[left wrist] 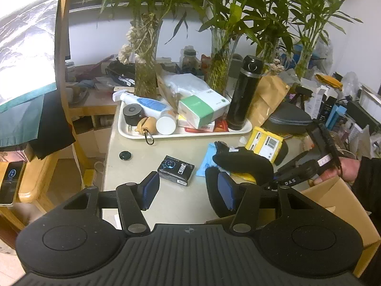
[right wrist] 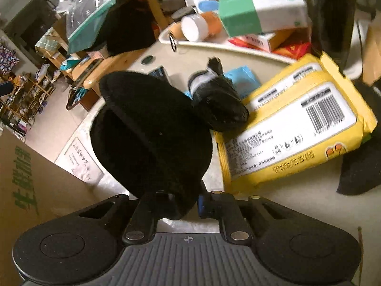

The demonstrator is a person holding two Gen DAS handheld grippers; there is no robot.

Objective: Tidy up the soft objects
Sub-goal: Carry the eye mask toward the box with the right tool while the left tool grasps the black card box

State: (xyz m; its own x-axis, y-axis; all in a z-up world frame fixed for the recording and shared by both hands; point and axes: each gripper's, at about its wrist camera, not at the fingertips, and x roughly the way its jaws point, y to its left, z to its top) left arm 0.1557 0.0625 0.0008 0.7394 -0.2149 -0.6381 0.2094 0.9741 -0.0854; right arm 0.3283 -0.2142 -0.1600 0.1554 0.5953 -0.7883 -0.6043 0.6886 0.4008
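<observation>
**Two claws, one soft black item lifted**

Two grippers share our work. Our right gripper (right wrist: 177,205) is clamped narrow on a soft black fabric piece (right wrist: 152,128), seemingly a sock or glove, which bulges up ahead of its fingers, off the beige tabletop (left wrist: 166,200). Our left gripper (left wrist: 188,190) stands wide and holds nothing, though the fabric drapes around its right pad (left wrist: 225,190). We judge the pick done; next comes carrying to the brown cardboard box (right wrist: 35,178) left of the right claw. Ahead lie a second dark fabric item (right wrist: 219,102), a yellow wipes pack (right wrist: 297,124) and a crowded white tray (left wrist: 133,132); these crowd the path.
</observation>
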